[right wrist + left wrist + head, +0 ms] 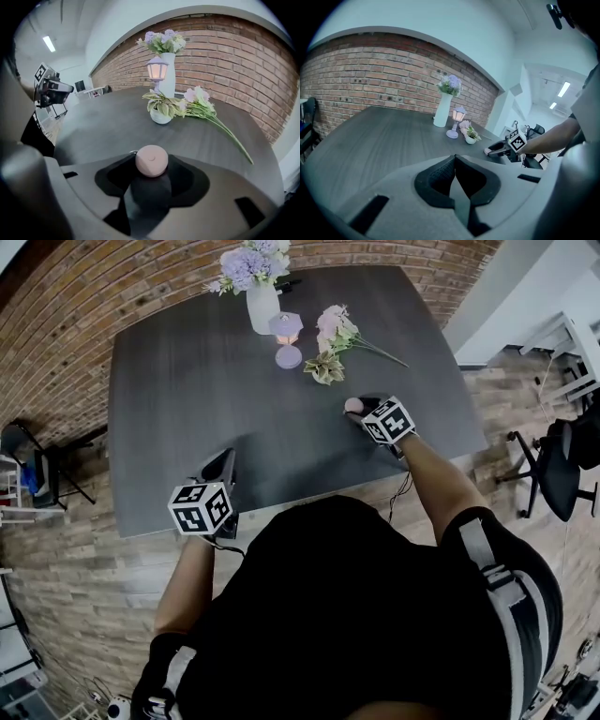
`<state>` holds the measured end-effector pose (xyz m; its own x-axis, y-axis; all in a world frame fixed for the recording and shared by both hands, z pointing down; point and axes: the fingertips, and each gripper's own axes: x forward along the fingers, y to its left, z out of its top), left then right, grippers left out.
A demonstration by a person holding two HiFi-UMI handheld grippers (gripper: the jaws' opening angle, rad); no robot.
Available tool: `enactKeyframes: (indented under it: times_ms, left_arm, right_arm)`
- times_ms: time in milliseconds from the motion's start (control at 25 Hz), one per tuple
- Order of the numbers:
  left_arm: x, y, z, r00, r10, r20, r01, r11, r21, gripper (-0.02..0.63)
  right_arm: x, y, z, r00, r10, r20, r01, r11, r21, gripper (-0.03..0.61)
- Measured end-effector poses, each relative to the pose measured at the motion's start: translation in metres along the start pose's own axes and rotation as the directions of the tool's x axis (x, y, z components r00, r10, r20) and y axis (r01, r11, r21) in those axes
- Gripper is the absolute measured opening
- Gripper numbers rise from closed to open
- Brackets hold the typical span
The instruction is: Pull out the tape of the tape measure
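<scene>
The tape measure [353, 406] is a small round pink case lying on the dark table [187, 409] near its right front. My right gripper [362, 410] points down at it, with the jaws on either side of it. In the right gripper view the pink tape measure [151, 160] sits between the spread jaws of my right gripper [151, 167], and I see no tape pulled out. My left gripper [225, 463] hovers over the table's front left edge, shut and empty; in its own view the left gripper [454, 161] has its pads together. That view also shows the right gripper [499, 151].
At the table's far side stand a white vase of purple flowers [262, 296], a small lantern [286, 334], a little potted plant [325, 367] and a pink flower spray [352, 334]. Office chairs [553, 465] stand on the right, and another chair [28, 465] on the left.
</scene>
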<state>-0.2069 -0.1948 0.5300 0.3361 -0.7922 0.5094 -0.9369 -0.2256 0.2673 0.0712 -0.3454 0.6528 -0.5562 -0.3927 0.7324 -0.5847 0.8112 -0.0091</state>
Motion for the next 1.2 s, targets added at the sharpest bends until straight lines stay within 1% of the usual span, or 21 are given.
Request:
enactKeyframes:
  times_ms: [80, 200, 280, 320, 360, 400, 480, 520, 560, 600, 640, 720, 800, 840, 960, 1080, 1200]
  left_arm:
    - [0.004, -0.005, 0.001, 1.0, -0.012, -0.002, 0.012, 1.0, 0.008, 0.009]
    - [0.015, -0.015, 0.006, 1.0, -0.029, -0.009, 0.029, 0.998, 0.054, 0.009]
    - [0.026, -0.03, 0.015, 0.999, -0.047, -0.001, 0.047, 0.991, 0.129, 0.009]
    - [0.031, -0.041, 0.022, 0.998, -0.058, 0.016, 0.054, 0.981, 0.184, 0.009]
    - [0.035, -0.054, 0.031, 0.997, -0.066, 0.046, 0.053, 0.967, 0.251, 0.009]
    - [0.037, -0.068, 0.043, 0.993, -0.073, 0.09, 0.04, 0.945, 0.326, 0.011]
    - [0.038, -0.096, 0.071, 0.977, -0.105, 0.184, 0.009, 0.887, 0.462, 0.012]
    - [0.038, -0.109, 0.083, 0.968, -0.131, 0.215, 0.003, 0.86, 0.511, 0.057]
    - [0.038, -0.119, 0.094, 0.96, -0.154, 0.234, 0.001, 0.836, 0.548, 0.126]
    - [0.039, -0.127, 0.101, 0.954, -0.171, 0.245, -0.003, 0.817, 0.577, 0.161]
    - [0.04, -0.132, 0.107, 0.951, -0.179, 0.253, -0.01, 0.799, 0.602, 0.17]
    - [0.041, -0.138, 0.112, 0.948, -0.185, 0.258, -0.024, 0.768, 0.64, 0.175]
    - [0.041, -0.143, 0.115, 0.946, -0.193, 0.261, -0.03, 0.747, 0.664, 0.175]
    - [0.039, -0.145, 0.117, 0.942, -0.201, 0.267, -0.031, 0.743, 0.668, 0.175]
    - [0.035, -0.152, 0.12, 0.932, -0.229, 0.28, -0.016, 0.746, 0.665, 0.175]
    - [0.035, -0.156, 0.115, 0.933, -0.238, 0.269, -0.006, 0.739, 0.674, 0.175]
    - [0.035, -0.158, 0.117, 0.931, -0.235, 0.278, -0.019, 0.732, 0.682, 0.17]
  right_arm:
    - [-0.003, 0.01, 0.009, 1.0, 0.006, 0.02, -0.005, 0.999, -0.035, 0.212]
    - [-0.016, 0.031, 0.044, 0.993, 0.007, 0.118, 0.0, 0.998, -0.061, 0.212]
    - [-0.033, 0.043, 0.079, 0.979, -0.013, 0.204, 0.02, 0.999, -0.031, 0.212]
    - [-0.044, 0.048, 0.096, 0.969, -0.025, 0.247, 0.027, 1.0, -0.005, 0.212]
    - [-0.056, 0.054, 0.113, 0.957, -0.035, 0.289, 0.029, 0.999, 0.024, 0.212]
    - [-0.07, 0.06, 0.129, 0.943, -0.042, 0.329, 0.027, 0.998, 0.05, 0.212]
    - [-0.097, 0.075, 0.158, 0.913, -0.048, 0.404, 0.021, 0.997, 0.072, 0.212]
    - [-0.109, 0.081, 0.17, 0.9, -0.05, 0.434, 0.022, 0.997, 0.069, 0.212]
    - [-0.12, 0.087, 0.179, 0.888, -0.051, 0.457, 0.024, 0.998, 0.065, 0.212]
    - [-0.129, 0.092, 0.186, 0.879, -0.052, 0.474, 0.025, 0.998, 0.062, 0.212]
    - [-0.136, 0.097, 0.191, 0.873, -0.053, 0.485, 0.028, 0.998, 0.059, 0.212]
    - [-0.146, 0.104, 0.196, 0.866, -0.059, 0.496, 0.042, 0.998, 0.047, 0.212]
    - [-0.153, 0.11, 0.199, 0.863, -0.06, 0.502, 0.053, 0.998, 0.028, 0.212]
    - [-0.155, 0.113, 0.199, 0.863, -0.058, 0.503, 0.057, 0.998, 0.018, 0.212]
    - [-0.159, 0.119, 0.196, 0.868, -0.056, 0.493, 0.068, 0.998, -0.006, 0.212]
    - [-0.163, 0.125, 0.192, 0.873, -0.049, 0.485, 0.068, 0.997, -0.022, 0.212]
    - [-0.164, 0.127, 0.192, 0.874, -0.035, 0.484, 0.055, 0.998, -0.028, 0.212]
